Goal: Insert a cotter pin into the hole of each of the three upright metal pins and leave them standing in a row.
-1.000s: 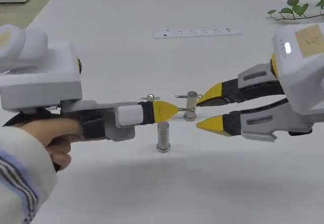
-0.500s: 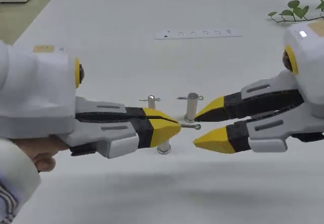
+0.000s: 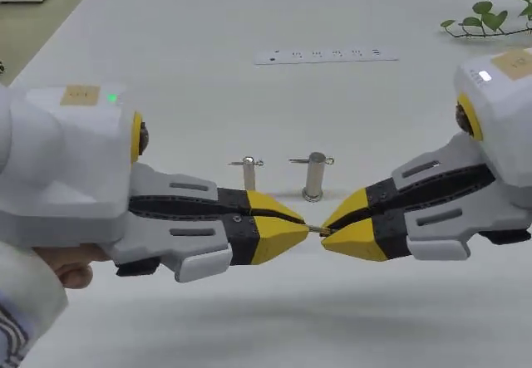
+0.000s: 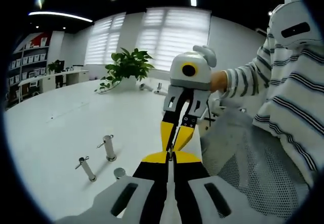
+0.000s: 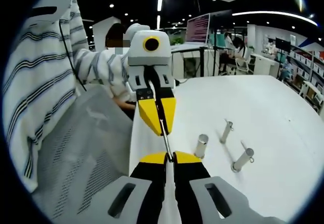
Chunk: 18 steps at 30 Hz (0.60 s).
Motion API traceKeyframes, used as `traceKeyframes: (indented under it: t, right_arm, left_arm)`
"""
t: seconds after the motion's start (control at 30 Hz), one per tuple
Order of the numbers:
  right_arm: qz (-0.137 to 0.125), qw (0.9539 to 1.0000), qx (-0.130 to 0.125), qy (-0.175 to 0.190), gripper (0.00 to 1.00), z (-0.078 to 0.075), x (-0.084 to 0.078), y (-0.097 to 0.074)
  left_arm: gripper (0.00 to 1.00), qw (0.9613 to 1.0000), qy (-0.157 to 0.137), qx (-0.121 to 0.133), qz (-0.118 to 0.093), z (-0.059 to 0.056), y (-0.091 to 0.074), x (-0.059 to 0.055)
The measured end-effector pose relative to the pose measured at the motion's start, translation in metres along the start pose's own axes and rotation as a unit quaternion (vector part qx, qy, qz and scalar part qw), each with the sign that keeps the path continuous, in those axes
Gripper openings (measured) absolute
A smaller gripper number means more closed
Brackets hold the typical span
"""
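Note:
A thin cotter pin [image 3: 316, 230] bridges the tips of my two grippers above the table. My left gripper [image 3: 301, 230] comes in from the left and is shut on one end. My right gripper [image 3: 327, 233] faces it from the right, shut on the other end. In the right gripper view the cotter pin [image 5: 165, 137] runs from my own tips [image 5: 169, 157] to the left gripper [image 5: 154, 110]. Two upright metal pins [image 3: 248, 173] [image 3: 314, 175] behind the tips carry cotter pins. A bare third pin [image 5: 202, 145] stands near them, also seen as a pin top [image 4: 119, 173].
A white power strip [image 3: 326, 54] lies at the far middle of the table. Plant leaves [image 3: 490, 15] reach in at the back right. A striped sleeve [image 4: 273, 97] and a mesh chair back [image 5: 81, 148] are close behind the grippers.
My right gripper went from open to shut on the cotter pin's free end. Both grippers moved lower in the picture, and the left one now hides the bare pin.

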State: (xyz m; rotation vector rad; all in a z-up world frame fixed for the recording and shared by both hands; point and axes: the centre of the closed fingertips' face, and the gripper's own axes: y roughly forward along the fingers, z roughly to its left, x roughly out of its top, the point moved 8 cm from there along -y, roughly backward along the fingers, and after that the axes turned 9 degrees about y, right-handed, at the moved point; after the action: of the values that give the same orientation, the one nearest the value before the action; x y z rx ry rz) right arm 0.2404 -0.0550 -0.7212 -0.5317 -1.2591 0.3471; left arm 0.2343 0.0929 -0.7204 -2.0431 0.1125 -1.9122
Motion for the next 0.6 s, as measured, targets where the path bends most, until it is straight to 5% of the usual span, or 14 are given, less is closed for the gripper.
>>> traceKeyframes:
  t: [0.3, 0.6]
  right_arm:
    - [0.018, 0.9996, 0.017, -0.015, 0.05, 0.008, -0.002, 0.003]
    - [0.015, 0.9996, 0.017, -0.018, 0.04, 0.009, 0.002, 0.006]
  left_arm:
    - [0.01, 0.9985, 0.031, -0.022, 0.04, -0.004, 0.001, -0.012]
    - [0.02, 0.999, 0.025, -0.01, 0.035, 0.0, -0.003, -0.014]
